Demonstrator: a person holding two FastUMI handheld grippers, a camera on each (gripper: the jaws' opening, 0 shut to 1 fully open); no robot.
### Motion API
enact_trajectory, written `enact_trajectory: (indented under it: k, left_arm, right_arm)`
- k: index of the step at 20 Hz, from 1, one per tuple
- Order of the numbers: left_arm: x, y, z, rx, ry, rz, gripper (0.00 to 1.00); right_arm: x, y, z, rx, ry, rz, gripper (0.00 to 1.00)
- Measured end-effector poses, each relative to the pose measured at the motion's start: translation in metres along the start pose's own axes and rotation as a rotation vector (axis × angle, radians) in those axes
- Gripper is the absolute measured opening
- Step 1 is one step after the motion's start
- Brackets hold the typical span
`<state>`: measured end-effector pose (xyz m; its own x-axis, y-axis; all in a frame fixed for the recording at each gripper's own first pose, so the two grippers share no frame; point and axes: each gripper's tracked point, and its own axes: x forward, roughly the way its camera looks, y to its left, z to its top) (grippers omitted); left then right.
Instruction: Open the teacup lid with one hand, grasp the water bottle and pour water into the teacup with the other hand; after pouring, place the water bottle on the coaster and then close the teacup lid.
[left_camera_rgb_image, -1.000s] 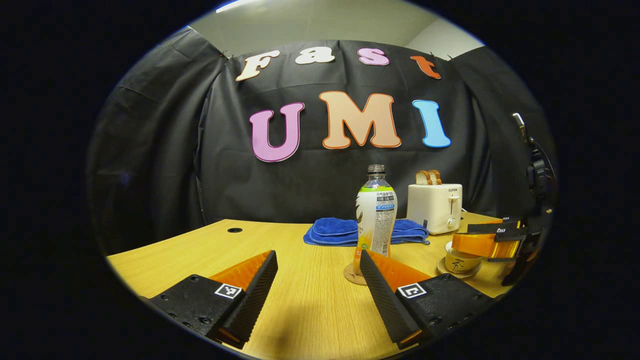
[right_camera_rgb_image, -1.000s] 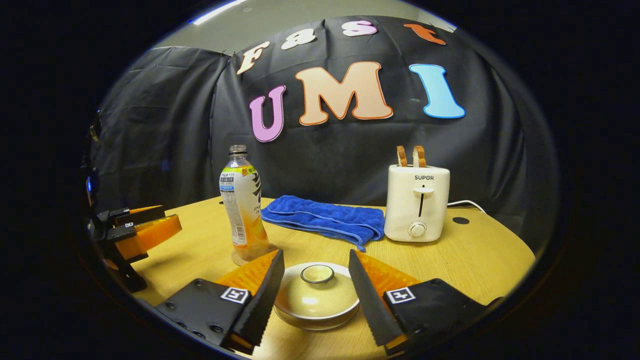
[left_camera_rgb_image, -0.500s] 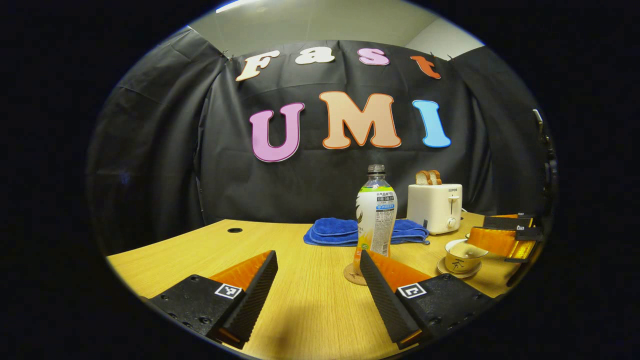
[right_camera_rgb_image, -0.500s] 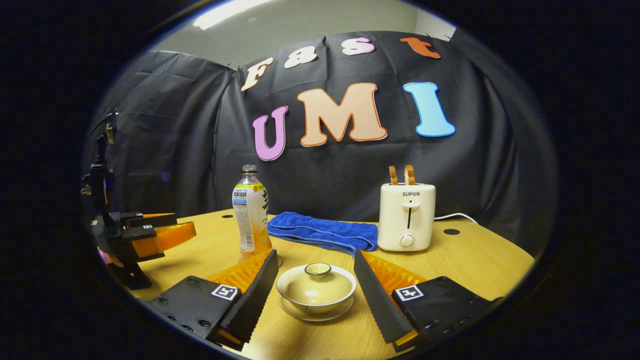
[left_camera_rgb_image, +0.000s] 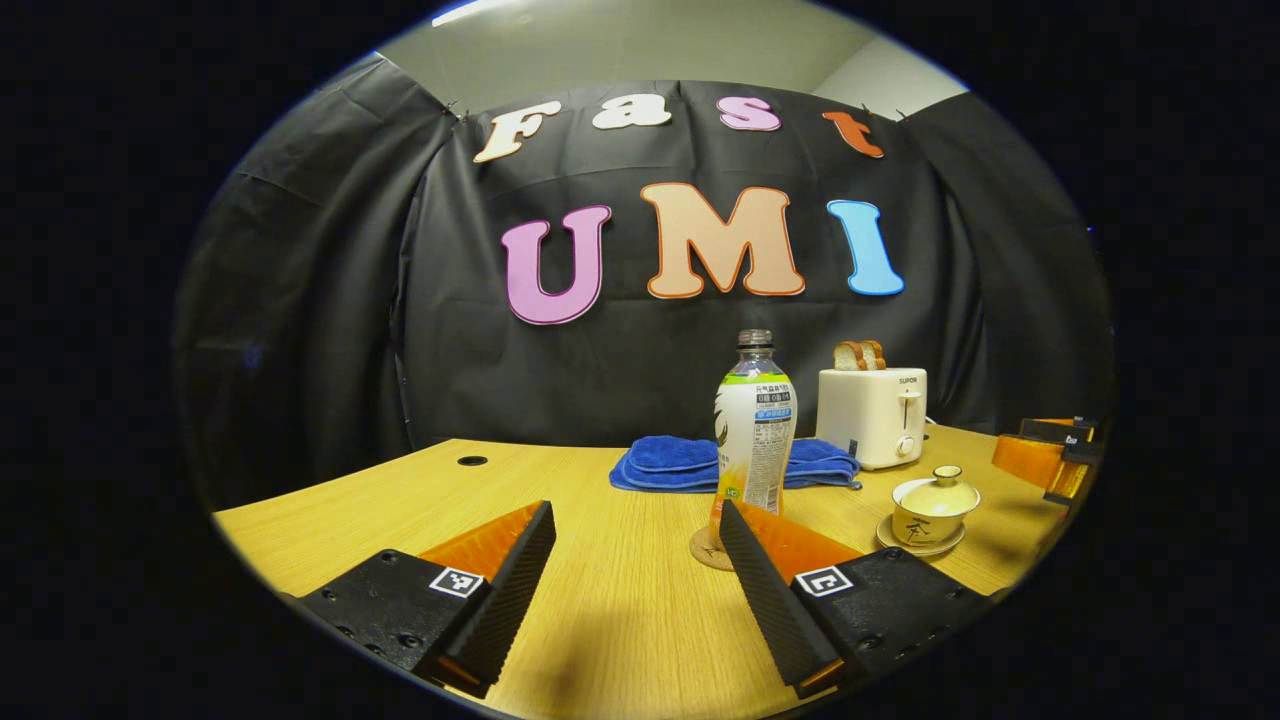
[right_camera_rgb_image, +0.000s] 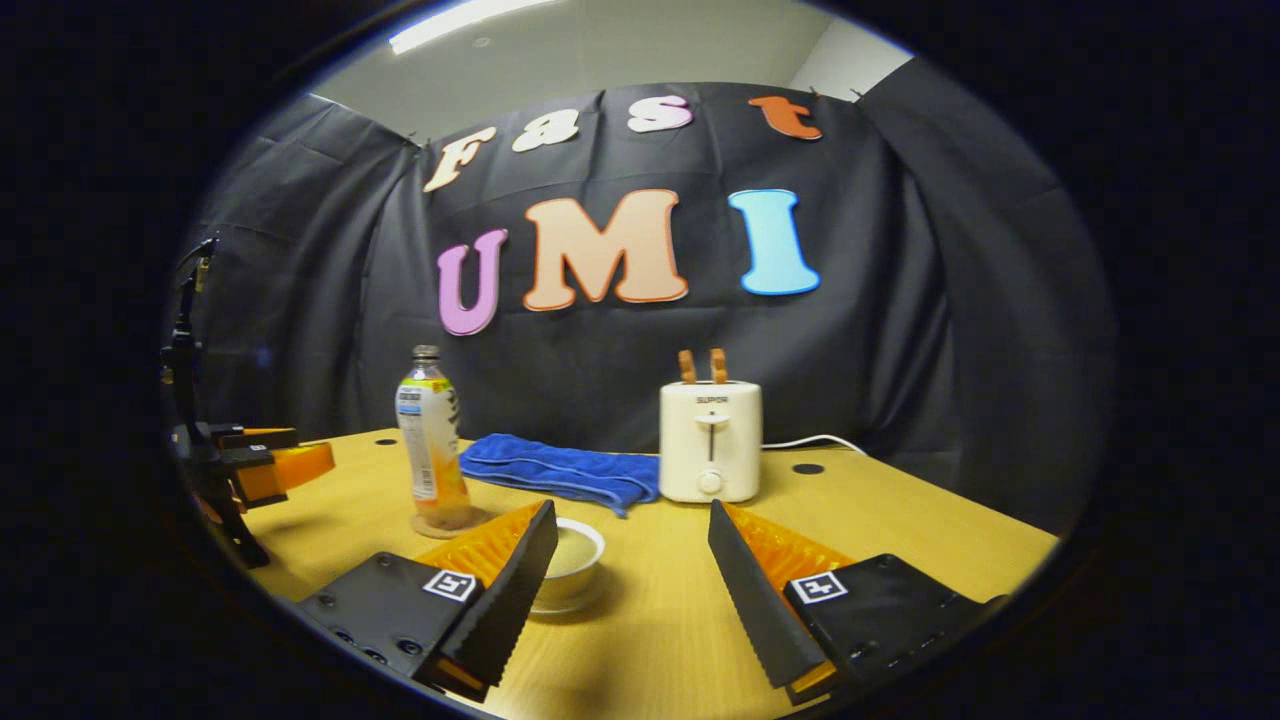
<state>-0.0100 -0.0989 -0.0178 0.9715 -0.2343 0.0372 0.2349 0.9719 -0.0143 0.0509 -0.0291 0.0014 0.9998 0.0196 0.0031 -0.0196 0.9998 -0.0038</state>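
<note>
Black cloth walls my booth, under a pale ceiling with a strip light (right_camera_rgb_image: 470, 15). The wooden bench (left_camera_rgb_image: 620, 620) spreads below, with round holes near its far edge. On it, from big to small: a blue towel (left_camera_rgb_image: 690, 462), a white toaster (left_camera_rgb_image: 873, 415) holding bread, the bottle (left_camera_rgb_image: 754, 425) upright on its coaster (left_camera_rgb_image: 706, 550), and the lidded teacup (left_camera_rgb_image: 934, 505) on a saucer, right of the bottle and apart from it. My left hand-held gripper (left_camera_rgb_image: 637, 590) and right hand-held gripper (right_camera_rgb_image: 632, 590) both hover spread wide, gripping nothing.
</note>
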Motion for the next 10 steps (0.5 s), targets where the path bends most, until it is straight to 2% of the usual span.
enact_trajectory:
  k: [1,2,3,4,5,7,8,10]
  left_arm:
    - [0.000,0.002,0.001,0.001,0.000,0.007,0.96]
    - [-0.002,0.005,0.001,0.002,-0.001,0.021,0.96]
    - [-0.003,0.009,0.001,0.003,-0.001,0.041,0.96]
    - [-0.005,0.015,0.001,0.006,0.000,0.069,0.96]
    - [-0.006,0.020,0.000,0.008,0.002,0.099,0.97]
    - [-0.011,0.032,0.001,0.014,0.003,0.174,0.96]
    - [-0.013,0.034,0.001,0.012,0.002,0.193,0.96]
    - [-0.015,0.034,0.000,0.006,0.004,0.203,0.97]
  right_arm:
    - [-0.004,-0.012,0.001,-0.002,-0.003,-0.047,0.93]
    - [-0.007,-0.022,0.001,-0.003,-0.005,-0.091,0.97]
    - [-0.010,-0.031,0.002,-0.004,-0.007,-0.127,0.93]
    - [-0.012,-0.037,0.001,-0.006,-0.007,-0.155,0.93]
    - [-0.014,-0.040,0.002,-0.007,-0.008,-0.173,0.97]
    - [-0.017,-0.045,0.002,-0.009,-0.009,-0.204,0.93]
    - [-0.017,-0.048,0.002,-0.009,-0.010,-0.220,0.97]
    - [-0.018,-0.051,0.003,-0.010,-0.011,-0.238,0.93]
